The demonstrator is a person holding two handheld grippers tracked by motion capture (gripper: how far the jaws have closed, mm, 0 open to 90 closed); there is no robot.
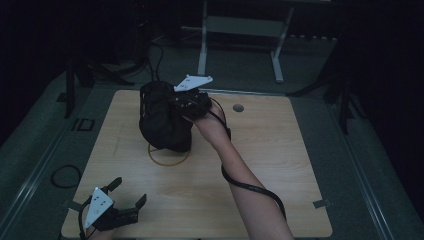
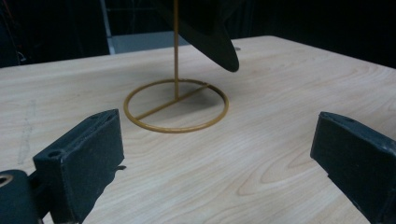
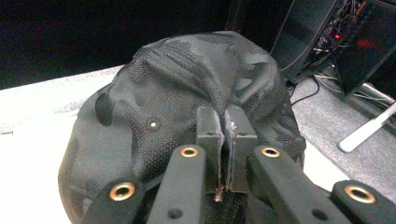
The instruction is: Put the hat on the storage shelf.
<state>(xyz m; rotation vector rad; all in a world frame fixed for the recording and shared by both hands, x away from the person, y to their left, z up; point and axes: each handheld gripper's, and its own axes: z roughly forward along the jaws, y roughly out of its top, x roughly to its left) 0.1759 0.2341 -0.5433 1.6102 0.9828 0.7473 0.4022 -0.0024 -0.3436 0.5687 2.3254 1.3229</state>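
Note:
A black mesh cap (image 1: 162,122) hangs on a thin gold stand whose ring base (image 1: 167,159) rests on the wooden table (image 1: 280,165). My right gripper (image 1: 176,102) is at the cap's upper right side, shut on a fold of its fabric. In the right gripper view the jaws (image 3: 225,126) pinch a ridge of the cap (image 3: 163,93) between them. Near the table's front left corner, my left gripper (image 1: 129,191) stands open with nothing in it. Its view looks between wide jaws (image 2: 215,144) at the stand's pole (image 2: 176,56) and the cap's lower edge (image 2: 210,32).
A round cable hole (image 1: 238,107) sits in the table's back right part. A white frame (image 1: 240,30) stands on the floor behind the table, and a cable loop (image 1: 65,176) lies on the floor at the left. The room is dark.

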